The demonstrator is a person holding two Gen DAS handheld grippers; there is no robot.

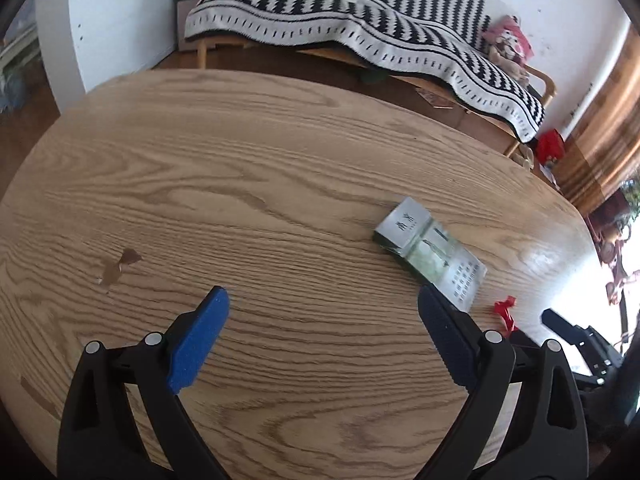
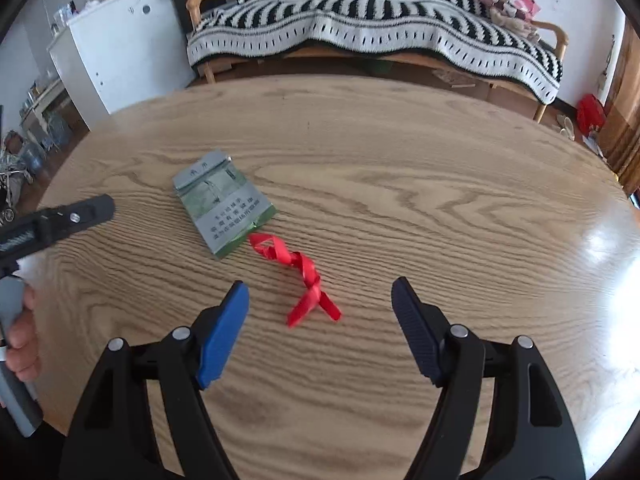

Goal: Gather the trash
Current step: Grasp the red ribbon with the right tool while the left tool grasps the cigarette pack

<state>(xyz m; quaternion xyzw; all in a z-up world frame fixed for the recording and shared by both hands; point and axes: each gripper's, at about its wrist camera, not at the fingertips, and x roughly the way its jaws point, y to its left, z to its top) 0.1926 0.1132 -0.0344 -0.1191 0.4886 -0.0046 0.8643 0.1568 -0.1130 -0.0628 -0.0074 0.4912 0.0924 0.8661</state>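
Note:
A flattened grey-green packet (image 2: 222, 203) with printed text lies on the round wooden table (image 2: 400, 168). A twisted red ribbon (image 2: 303, 273) lies just right of it. My right gripper (image 2: 320, 295) is open and empty, with the ribbon's near end between its fingertips. My left gripper (image 1: 323, 301) is open and empty above bare table. The packet (image 1: 430, 249) lies ahead of its right finger. A bit of the ribbon (image 1: 505, 311) shows at the right. The left gripper also shows at the left edge of the right wrist view (image 2: 72, 216).
A bench (image 2: 376, 28) covered by a black-and-white striped blanket stands beyond the table. A white cabinet (image 2: 120, 48) is at the back left. A pink soft toy (image 2: 510, 0) lies on the bench. Red items (image 2: 591, 114) sit on the floor at the right.

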